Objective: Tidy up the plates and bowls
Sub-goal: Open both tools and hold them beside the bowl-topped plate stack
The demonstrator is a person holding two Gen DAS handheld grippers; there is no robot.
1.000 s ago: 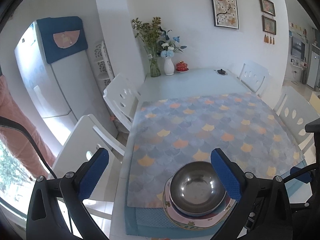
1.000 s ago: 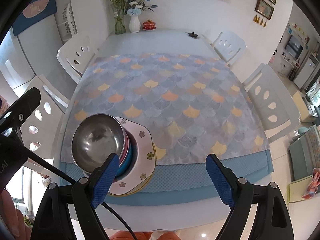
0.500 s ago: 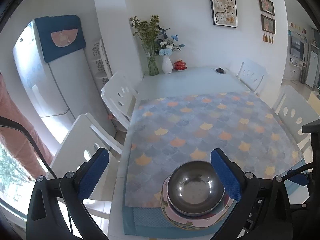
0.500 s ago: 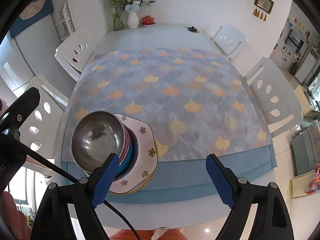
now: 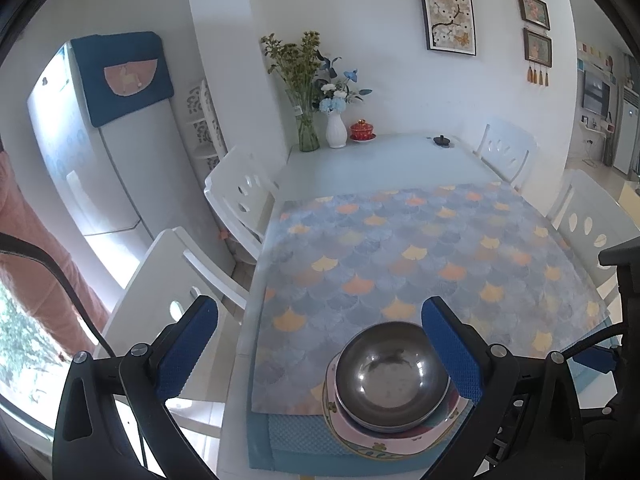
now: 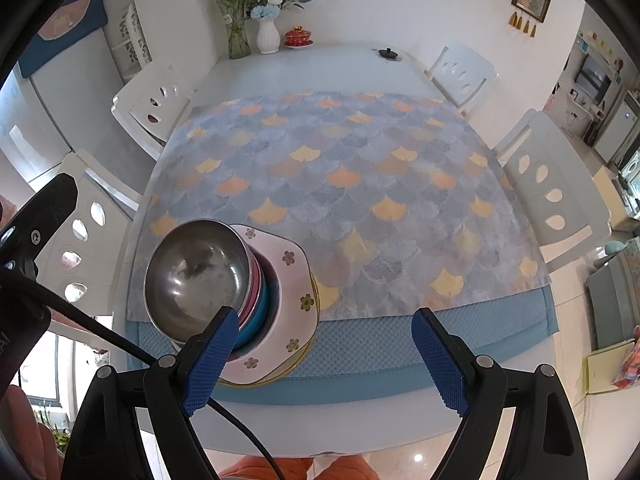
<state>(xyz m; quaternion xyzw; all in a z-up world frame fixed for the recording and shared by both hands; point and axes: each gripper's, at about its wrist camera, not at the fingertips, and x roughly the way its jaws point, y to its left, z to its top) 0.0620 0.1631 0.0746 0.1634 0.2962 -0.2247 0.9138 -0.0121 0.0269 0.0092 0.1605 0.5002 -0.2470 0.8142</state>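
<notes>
Stack: steel bowl (image 6: 196,276) on top, nested over pink and blue bowls (image 6: 262,300), all on a flowered plate (image 6: 288,304) with a yellow-rimmed plate under it; the pile stands at the near edge of the table (image 6: 304,68), partly on the patterned cloth (image 6: 360,184) and partly on the blue mat (image 6: 400,340).

Left gripper (image 5: 320,350): jaws wide apart, empty, above and behind the stack; in its own view the right pad (image 5: 452,356) overlaps the steel bowl's (image 5: 390,374) rim, but contact cannot be told.

Right gripper (image 6: 324,358): jaws wide apart, empty, to the right of the stack; its left pad (image 6: 208,360) overlaps the near side of the pile, contact again unclear.

Progress: everything in view is already gathered into one pile, so the task looks close to done.

Risk, toppling: the bowls appear to lean left of the plate's centre; a sideways brush from either pad could tip or slide the steel bowl off.

Risk, edge: the pile sits near the table edge, so a push toward the person could carry it over.

Risk, cloth: dragging the plate could bunch the cloth or mat and jolt the stack.

Risk, cable: the black cable (image 6: 100,328) runs close by the pile and could snag it.

Bystanders: vases (image 6: 268,36) and red cup (image 6: 298,36) at the far end, well apart.
</notes>
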